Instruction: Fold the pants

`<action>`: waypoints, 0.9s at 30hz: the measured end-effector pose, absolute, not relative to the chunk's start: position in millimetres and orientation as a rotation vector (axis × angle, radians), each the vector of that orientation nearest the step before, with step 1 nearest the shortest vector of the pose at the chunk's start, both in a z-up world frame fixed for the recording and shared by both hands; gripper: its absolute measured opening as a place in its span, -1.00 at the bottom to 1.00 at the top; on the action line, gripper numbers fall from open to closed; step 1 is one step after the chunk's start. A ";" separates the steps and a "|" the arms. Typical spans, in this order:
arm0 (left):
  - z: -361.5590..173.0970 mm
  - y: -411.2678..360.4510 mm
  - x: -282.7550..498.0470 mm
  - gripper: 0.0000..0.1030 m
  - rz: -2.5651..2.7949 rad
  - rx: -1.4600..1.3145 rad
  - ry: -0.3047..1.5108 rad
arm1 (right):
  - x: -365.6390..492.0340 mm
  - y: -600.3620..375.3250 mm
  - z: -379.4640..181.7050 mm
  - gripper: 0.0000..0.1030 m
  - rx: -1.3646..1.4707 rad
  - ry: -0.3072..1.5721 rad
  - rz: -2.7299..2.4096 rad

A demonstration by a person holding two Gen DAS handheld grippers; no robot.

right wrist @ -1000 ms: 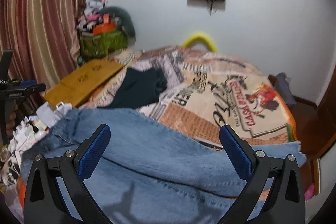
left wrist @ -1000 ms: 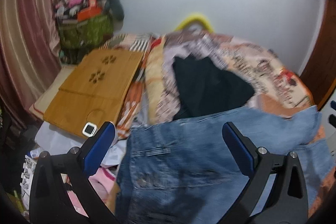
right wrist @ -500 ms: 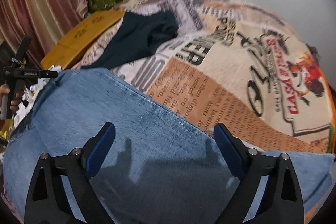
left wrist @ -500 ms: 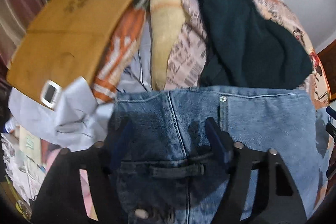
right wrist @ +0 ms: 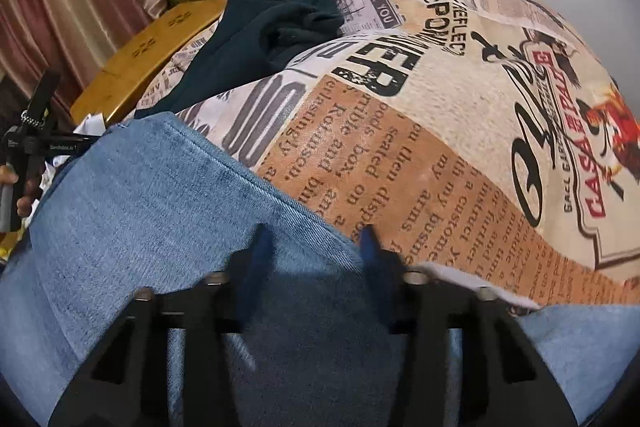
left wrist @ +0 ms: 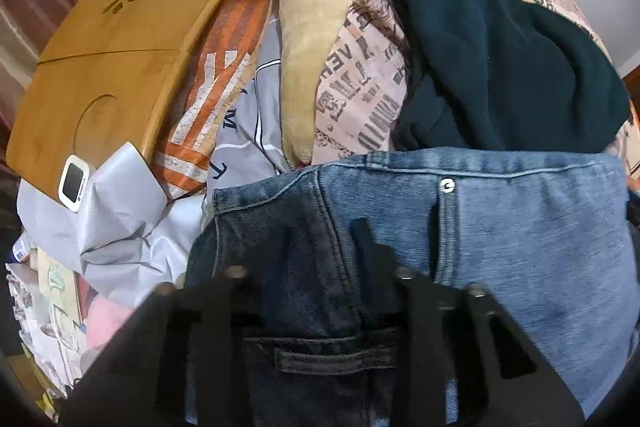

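Between both closing tools (left wrist: pixel 320 247) (right wrist: pixel 312 243): jeans (left wrist: pixel 520 235) denim, pads not visibly pinching.

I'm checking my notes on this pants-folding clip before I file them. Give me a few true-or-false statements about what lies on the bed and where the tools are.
1. The jeans lie on a bedspread printed like newspaper. True.
2. A dark green garment lies beyond the jeans' waistband. True.
3. The wooden board lies on top of the jeans. False: it lies off to the side, apart from them.
4. The left tool is over the jeans' hem. False: it is at the waistband end, near a belt loop.
5. The right tool has denim between its closing jaws, at the jeans' edge. True.
6. The bedspread is plain white. False: it is printed in orange, cream and black.
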State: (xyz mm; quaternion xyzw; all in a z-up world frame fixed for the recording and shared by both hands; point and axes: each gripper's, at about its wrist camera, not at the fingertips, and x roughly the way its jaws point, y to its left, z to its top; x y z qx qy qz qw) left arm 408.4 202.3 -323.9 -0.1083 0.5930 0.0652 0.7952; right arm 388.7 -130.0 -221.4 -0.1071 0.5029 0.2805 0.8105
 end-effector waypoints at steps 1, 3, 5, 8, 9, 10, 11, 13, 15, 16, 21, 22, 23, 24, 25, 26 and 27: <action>-318.5 200.7 408.6 -0.68 0.136 -0.226 1.267 | 385.9 -128.5 -221.3 -0.67 -0.241 1.077 0.607; -311.0 196.1 409.1 -0.79 0.137 -0.196 1.258 | 381.1 -124.5 -220.2 -0.78 -0.285 1.069 0.609; -302.9 192.9 408.9 -0.84 0.151 -0.163 1.243 | 380.0 -122.2 -218.1 -0.83 -0.315 1.055 0.600; -280.2 193.7 408.2 -0.87 0.173 -0.155 1.178 | 381.1 -124.6 -208.3 -0.88 -0.331 1.009 0.573; -271.4 194.6 408.0 -0.88 0.178 -0.154 1.155 | 381.5 -125.2 -200.1 -0.88 -0.342 0.981 0.564; -260.9 195.6 407.1 -0.88 0.181 -0.155 1.124 | 382.9 -124.4 -191.0 -0.88 -0.363 0.964 0.561; -246.0 196.9 405.1 -0.88 0.172 -0.165 1.087 | 383.3 -124.2 -184.7 -0.89 -0.375 0.947 0.557; -223.7 193.9 405.1 -0.88 0.155 -0.162 1.044 | 383.1 -124.6 -164.3 -0.89 -0.391 0.897 0.538; -202.6 192.7 401.0 -0.89 0.146 -0.160 0.999 | 382.4 -126.9 -141.4 -0.89 -0.372 0.850 0.517; -194.4 192.9 397.5 -0.89 0.144 -0.157 0.982 | 380.0 -127.7 -134.8 -0.89 -0.364 0.837 0.514; -174.3 183.8 367.3 -0.89 0.143 -0.136 0.942 | 345.1 -132.4 -114.4 -0.89 -0.340 0.797 0.523; -172.3 184.3 360.7 -0.89 0.142 -0.138 0.938 | 336.0 -133.6 -113.4 -0.89 -0.337 0.795 0.528; -169.8 183.8 349.9 -0.89 0.140 -0.137 0.930 | 327.5 -134.9 -112.5 -0.89 -0.329 0.793 0.533; -167.9 181.4 342.8 -0.89 0.140 -0.135 0.923 | 319.1 -136.7 -110.7 -0.89 -0.319 0.791 0.538; -165.8 179.9 332.5 -0.89 0.140 -0.130 0.915 | 308.4 -138.7 -108.4 -0.89 -0.312 0.787 0.542; -163.8 177.8 323.5 -0.89 0.139 -0.122 0.909 | 298.0 -140.2 -106.6 -0.89 -0.307 0.782 0.544; -162.3 175.4 313.8 -0.89 0.137 -0.111 0.901 | 290.5 -140.5 -105.6 -0.89 -0.310 0.779 0.545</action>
